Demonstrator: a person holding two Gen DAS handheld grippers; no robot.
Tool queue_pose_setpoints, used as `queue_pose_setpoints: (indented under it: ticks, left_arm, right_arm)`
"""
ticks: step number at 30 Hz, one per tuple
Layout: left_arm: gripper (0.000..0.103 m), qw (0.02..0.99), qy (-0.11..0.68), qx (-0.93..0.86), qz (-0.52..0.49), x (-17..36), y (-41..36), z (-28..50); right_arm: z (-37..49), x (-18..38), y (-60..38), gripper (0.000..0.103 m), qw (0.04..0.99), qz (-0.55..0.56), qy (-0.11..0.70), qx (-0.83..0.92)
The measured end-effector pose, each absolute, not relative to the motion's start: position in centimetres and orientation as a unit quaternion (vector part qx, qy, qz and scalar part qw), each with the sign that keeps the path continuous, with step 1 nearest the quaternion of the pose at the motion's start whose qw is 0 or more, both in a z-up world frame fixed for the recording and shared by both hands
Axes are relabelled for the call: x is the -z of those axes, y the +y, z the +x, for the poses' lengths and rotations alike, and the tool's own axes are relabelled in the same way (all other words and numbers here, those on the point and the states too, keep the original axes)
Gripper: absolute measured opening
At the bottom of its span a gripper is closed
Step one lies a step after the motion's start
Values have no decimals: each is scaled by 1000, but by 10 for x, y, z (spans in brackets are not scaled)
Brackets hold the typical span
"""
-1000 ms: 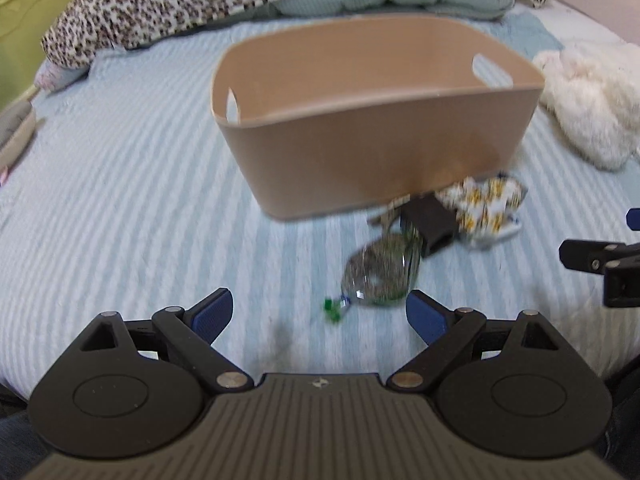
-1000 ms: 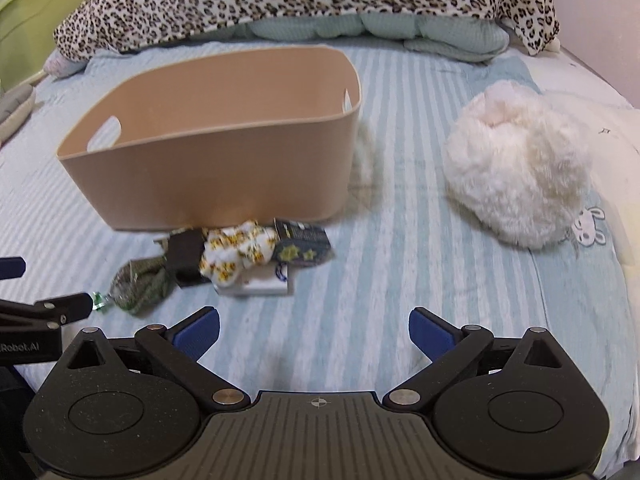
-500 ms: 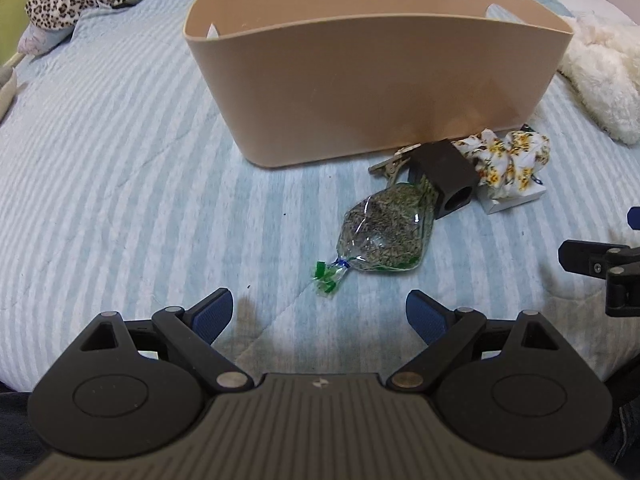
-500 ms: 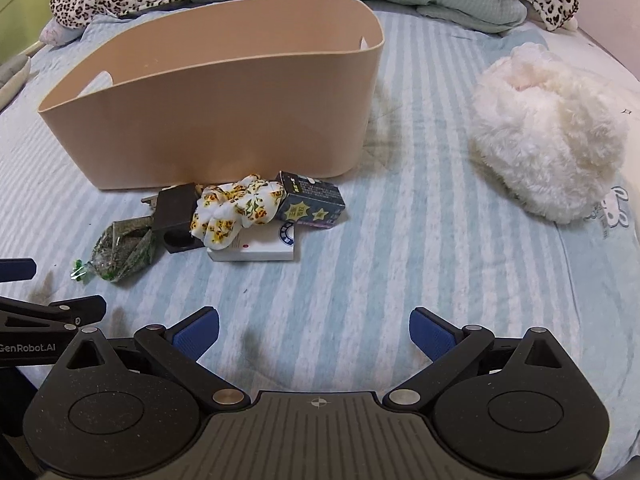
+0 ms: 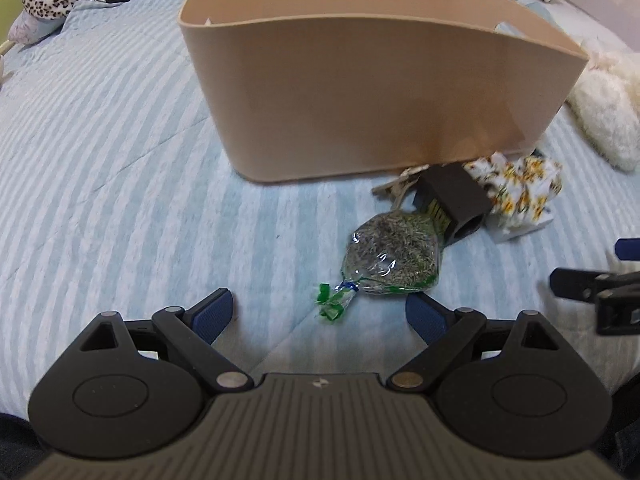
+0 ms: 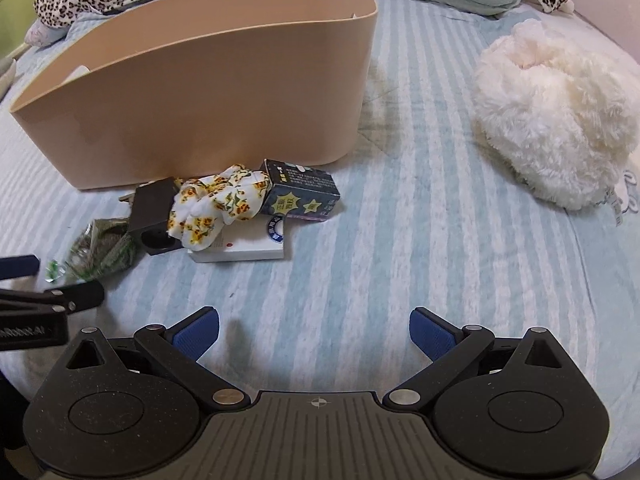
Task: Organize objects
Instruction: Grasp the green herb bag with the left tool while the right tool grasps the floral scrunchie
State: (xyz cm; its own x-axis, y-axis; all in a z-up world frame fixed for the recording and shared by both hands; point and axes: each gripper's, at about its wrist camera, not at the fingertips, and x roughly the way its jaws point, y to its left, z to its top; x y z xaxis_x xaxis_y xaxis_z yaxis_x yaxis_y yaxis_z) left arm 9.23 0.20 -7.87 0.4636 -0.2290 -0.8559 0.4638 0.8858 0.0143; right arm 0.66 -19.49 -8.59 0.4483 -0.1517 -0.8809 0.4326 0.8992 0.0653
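Left gripper (image 5: 318, 314) stood spread wide and empty, tilted down at the bed, with the tied green tail of the herb bag (image 5: 394, 258) just beyond its fingertips. Judged step: approach for a first pick. The bag is soft and crinkly, so the sound grip would be across the full middle, not on the thin tail, with both pads level on the blanket (image 5: 120, 160) before closing.

To the right of the bag lay the rest of the pile, all near the front wall of the bin: a black block (image 5: 456, 200) touching the bag's far end, keys (image 5: 396, 188) behind it, a flowered cloth (image 6: 216, 204) draped over a white box (image 6: 240, 250), then a dark carton (image 6: 302, 194) at the right end. Lifting the bag could drag the block along.

Right gripper (image 6: 314, 338) was also released and held nothing, over bare blanket with the pile to its far left.

The tan bin (image 5: 360, 92) stood upright behind the pile. Its floor was hidden by the near wall; contents could not be told. A white plush toy (image 6: 556, 120) lay well apart on the right.
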Motion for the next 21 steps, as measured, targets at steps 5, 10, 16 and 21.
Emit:
queue_pose_setpoints:
  ticks: [5, 10, 16, 21]
  left_arm:
    - [94, 847, 461, 236, 121, 74, -3, 89]
    - [94, 844, 455, 251, 135, 74, -11, 90]
    - [85, 842, 465, 236, 135, 82, -17, 102]
    - [83, 840, 473, 231, 129, 84, -10, 106]
  right_arm:
    - [10, 84, -194, 103, 848, 127, 483, 176]
    - [14, 82, -196, 103, 850, 133, 479, 175]
    - [10, 73, -197, 103, 862, 145, 452, 180]
    - [17, 64, -200, 103, 868, 164, 433, 177]
